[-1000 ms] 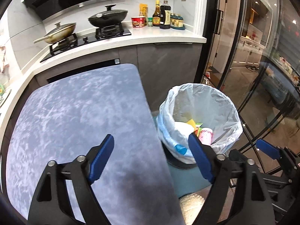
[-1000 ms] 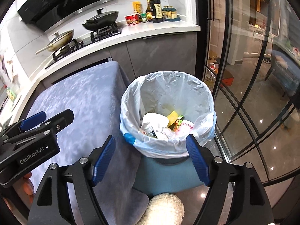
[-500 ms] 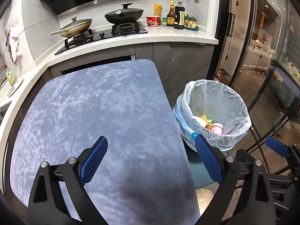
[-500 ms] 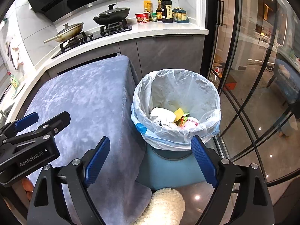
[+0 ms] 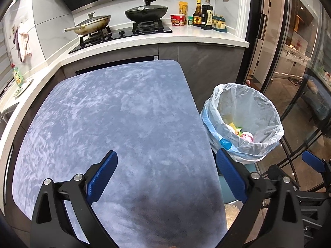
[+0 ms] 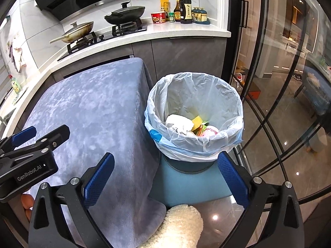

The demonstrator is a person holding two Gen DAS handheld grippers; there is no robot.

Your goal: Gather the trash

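Both grippers, left (image 5: 166,177) and right (image 6: 165,177), hang released and empty, since the trash (image 6: 191,126) already lies in the bin (image 6: 193,144) at one o'clock.

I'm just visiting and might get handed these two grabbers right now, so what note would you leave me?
Left gripper: fingers open, holding nothing, above the blue-grey cloth-covered table.
Right gripper: fingers open, holding nothing, in front of the trash bin.
The lined bin stands right of the table; inside are crumpled white paper, a yellow piece and colourful wrappers.
No trash shows on the table.
Left: check outside these views for more.
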